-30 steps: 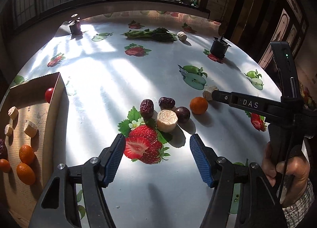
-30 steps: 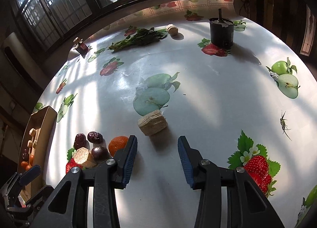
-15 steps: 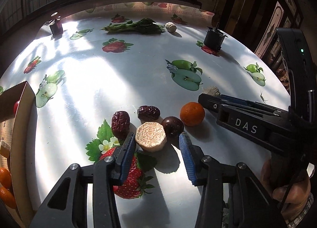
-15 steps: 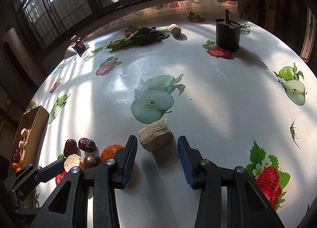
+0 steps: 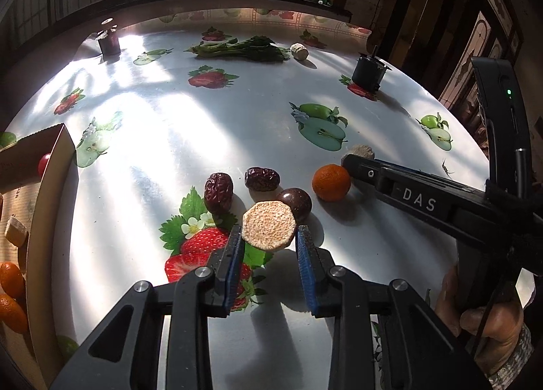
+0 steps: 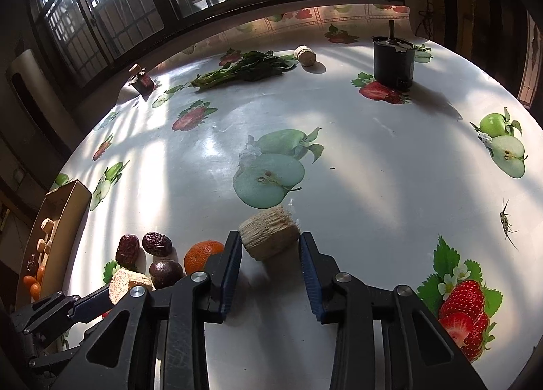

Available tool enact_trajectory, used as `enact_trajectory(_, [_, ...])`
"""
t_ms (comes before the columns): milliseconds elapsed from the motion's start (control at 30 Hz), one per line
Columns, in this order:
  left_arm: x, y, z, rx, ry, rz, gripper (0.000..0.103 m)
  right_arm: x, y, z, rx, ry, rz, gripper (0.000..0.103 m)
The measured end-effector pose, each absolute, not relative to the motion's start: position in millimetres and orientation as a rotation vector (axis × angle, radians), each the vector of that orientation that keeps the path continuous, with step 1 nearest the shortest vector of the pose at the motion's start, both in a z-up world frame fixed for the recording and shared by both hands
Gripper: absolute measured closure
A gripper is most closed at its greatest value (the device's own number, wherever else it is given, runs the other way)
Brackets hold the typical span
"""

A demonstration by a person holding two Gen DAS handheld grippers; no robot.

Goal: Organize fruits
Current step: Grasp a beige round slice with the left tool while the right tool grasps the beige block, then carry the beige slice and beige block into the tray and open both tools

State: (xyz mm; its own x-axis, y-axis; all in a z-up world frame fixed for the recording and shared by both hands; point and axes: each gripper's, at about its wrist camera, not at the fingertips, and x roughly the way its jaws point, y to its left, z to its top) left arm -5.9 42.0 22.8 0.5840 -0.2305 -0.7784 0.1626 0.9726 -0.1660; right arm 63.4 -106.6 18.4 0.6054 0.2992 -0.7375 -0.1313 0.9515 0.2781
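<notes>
My left gripper (image 5: 268, 235) is closing, its blue pads touching both sides of a round tan fibrous chunk (image 5: 268, 225) on the fruit-print tablecloth. Just beyond lie two red dates (image 5: 219, 192), a dark round fruit (image 5: 296, 201) and a mandarin (image 5: 331, 183). My right gripper (image 6: 269, 242) is also closing, with its pads pressed on a second tan chunk (image 6: 268, 230) lying on its side. A cardboard box (image 5: 51, 220) at the left holds mandarins, tan chunks and a red fruit.
Far across the table lie leafy greens (image 5: 241, 50), another tan chunk (image 5: 299, 51), a black can (image 5: 368, 72) and a small dark bottle (image 5: 109, 41). An insect (image 6: 505, 218) sits on the cloth at the right. A hand (image 5: 482, 315) grips the right tool.
The left gripper came forward to the round chunk and its jaws narrowed onto it. The right gripper slid up around its chunk and closed on it.
</notes>
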Motion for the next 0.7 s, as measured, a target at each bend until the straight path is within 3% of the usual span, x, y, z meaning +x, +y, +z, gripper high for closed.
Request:
enact_trajectory(467, [-70.5,141.3,67.5,-0.205,0.813,-0.061,0.073,21.4,-98.2,53.0,0.211,0.804,0.278,0.066])
enact_trajectory(700, [-97.4,217.5,72.1,-0.294,0.786,0.088,0.073,-13.8,-47.2,77.9,0.223,0.809,0.440,0.066])
